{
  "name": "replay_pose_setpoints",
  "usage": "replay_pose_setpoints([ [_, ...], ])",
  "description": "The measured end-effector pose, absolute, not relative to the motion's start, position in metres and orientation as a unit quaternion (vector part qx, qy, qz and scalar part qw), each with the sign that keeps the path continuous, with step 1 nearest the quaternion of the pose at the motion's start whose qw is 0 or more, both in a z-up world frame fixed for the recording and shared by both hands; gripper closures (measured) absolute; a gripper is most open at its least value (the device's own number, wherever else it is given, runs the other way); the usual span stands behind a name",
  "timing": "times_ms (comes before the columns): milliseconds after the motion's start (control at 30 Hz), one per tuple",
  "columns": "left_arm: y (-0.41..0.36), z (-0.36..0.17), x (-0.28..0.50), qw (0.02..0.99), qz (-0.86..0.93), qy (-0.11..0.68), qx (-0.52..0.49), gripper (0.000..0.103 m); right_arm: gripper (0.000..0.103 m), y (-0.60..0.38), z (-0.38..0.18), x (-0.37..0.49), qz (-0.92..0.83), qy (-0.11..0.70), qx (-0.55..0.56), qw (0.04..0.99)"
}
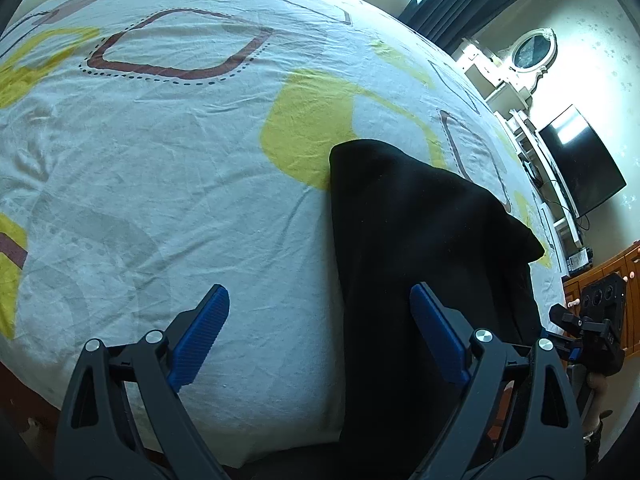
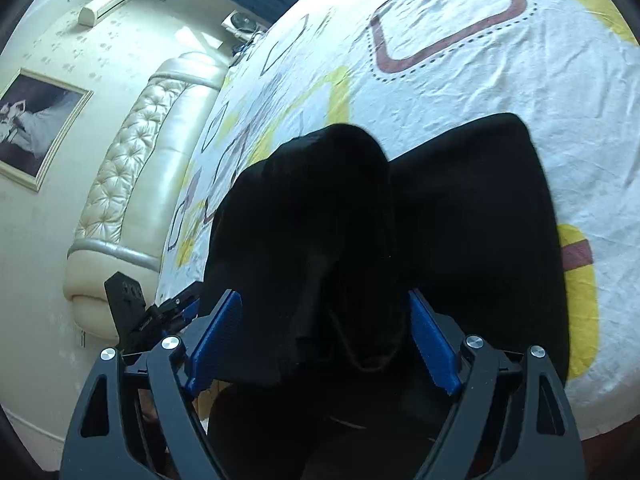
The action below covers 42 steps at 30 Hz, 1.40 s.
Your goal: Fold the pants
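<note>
Black pants (image 2: pixel 400 220) lying bunched on patterned bedsheet (image 1: pixel 160 160), draping over near edge of bedsheet. Left gripper (image 1: pixel 320 336) hovering at pants' left edge, jaws gaping wide, gripping nothing. Right gripper (image 2: pixel 326 336) hanging over pants, jaws spread wide too, fabric sitting between fingers.

A bed (image 1: pixel 160 168) with a patterned white sheet carries black pants (image 1: pixel 420 240).
</note>
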<state>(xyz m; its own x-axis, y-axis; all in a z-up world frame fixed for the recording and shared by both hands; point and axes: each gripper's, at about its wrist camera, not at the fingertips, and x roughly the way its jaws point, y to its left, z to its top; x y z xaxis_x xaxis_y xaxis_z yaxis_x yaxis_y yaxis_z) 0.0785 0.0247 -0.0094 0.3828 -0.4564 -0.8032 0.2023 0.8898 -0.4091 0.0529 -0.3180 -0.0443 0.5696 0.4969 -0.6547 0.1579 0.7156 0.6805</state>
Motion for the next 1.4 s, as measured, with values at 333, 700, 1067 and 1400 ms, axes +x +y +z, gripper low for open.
replay_pose_setpoints([
  [333, 0.031, -0.013, 0.081, 0.824, -0.198, 0.515, -0.126, 0.009, 0.069, -0.306, -0.056, 0.06, 0.11, 0.483, 0.356, 0.793],
  [700, 0.033, -0.013, 0.083, 0.828, -0.196, 0.512, -0.122, 0.009, 0.088, -0.314, -0.05, 0.051, 0.134, 0.448, 0.41, 0.783],
  [1067, 0.027, -0.017, 0.083, 0.823, -0.199, 0.521, -0.109, 0.009, 0.088, -0.34, -0.028, 0.032, 0.125, 0.42, 0.417, 0.796],
  [1400, 0.015, -0.018, 0.077, 0.818, -0.221, 0.521, -0.104, 0.009, 0.088, -0.364, -0.035, 0.011, 0.096, 0.421, 0.43, 0.793],
])
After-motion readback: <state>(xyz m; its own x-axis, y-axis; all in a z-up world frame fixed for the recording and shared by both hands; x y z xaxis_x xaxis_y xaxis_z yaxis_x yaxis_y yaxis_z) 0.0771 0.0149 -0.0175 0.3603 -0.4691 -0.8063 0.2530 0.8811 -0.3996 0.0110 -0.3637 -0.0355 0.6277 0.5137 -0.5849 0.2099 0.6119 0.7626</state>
